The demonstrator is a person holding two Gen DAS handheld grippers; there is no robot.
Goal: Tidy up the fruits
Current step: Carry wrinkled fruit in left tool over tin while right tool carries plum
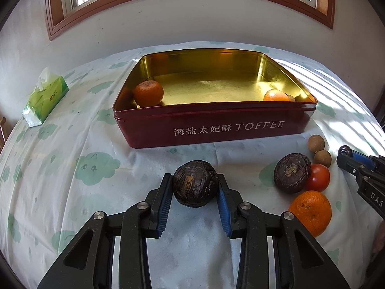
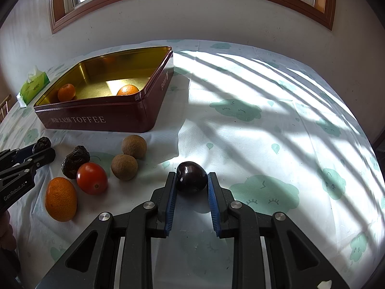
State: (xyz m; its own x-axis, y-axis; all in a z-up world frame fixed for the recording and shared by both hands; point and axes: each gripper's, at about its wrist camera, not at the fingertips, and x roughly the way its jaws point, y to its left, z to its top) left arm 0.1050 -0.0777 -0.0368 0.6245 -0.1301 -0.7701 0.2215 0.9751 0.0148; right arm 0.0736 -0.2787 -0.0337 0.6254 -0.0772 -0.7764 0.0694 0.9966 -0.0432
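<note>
Your left hand-held gripper (image 1: 195, 190) pinches a wrinkled dark fruit (image 1: 195, 183) low over the counter (image 1: 72, 192); your right hand-held gripper (image 2: 191, 180) pinches a glossy dark plum (image 2: 191, 177). The toffee tin (image 1: 214, 125), holding two oranges, sits beyond. Risk: both round fruits sit near the fingertips and may squirt out on lifting. A swing could also knock the loose fruit cluster (image 2: 92, 178) between your hands.

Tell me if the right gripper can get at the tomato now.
Probably not yet: the right gripper is shut on a dark plum. The tomato lies uncovered to its left, reachable once the plum is released.
</note>
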